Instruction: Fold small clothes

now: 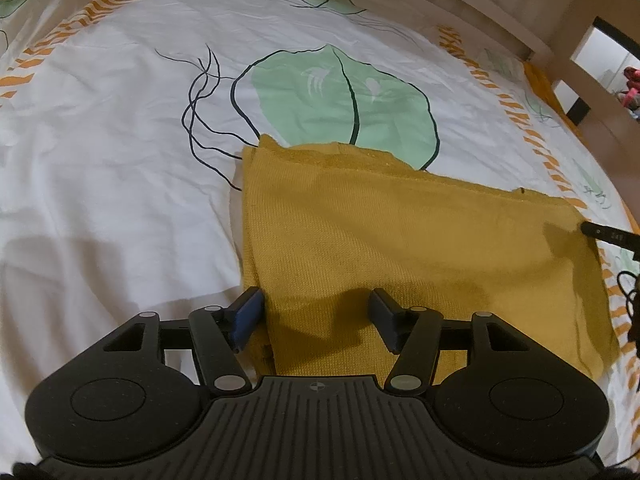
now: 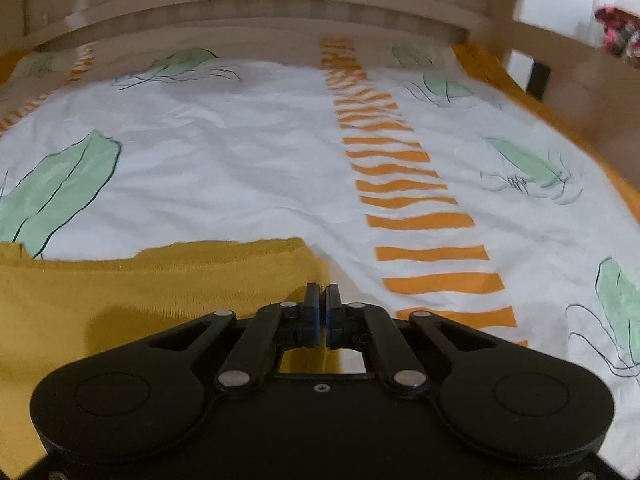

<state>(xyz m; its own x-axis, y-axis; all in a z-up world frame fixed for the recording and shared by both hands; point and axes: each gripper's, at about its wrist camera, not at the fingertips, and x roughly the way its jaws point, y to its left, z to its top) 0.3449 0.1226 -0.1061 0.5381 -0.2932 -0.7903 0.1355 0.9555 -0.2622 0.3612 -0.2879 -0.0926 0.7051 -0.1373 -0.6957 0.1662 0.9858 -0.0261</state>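
A mustard-yellow knit garment (image 1: 404, 248) lies folded flat on the bed sheet (image 1: 112, 128). My left gripper (image 1: 316, 308) is open, low over the garment's near left edge, one finger off the cloth, one over it. In the right wrist view the garment (image 2: 120, 296) fills the lower left. My right gripper (image 2: 322, 300) is shut at the garment's right edge; I cannot tell whether cloth is pinched between the pads. The right gripper's tip (image 1: 604, 234) shows at the garment's far right edge in the left wrist view.
The sheet (image 2: 240, 168) is white with green leaf prints and an orange striped band (image 2: 416, 216). A wooden bed frame (image 2: 256, 8) runs along the far side. A black cable (image 1: 630, 304) hangs at the right edge.
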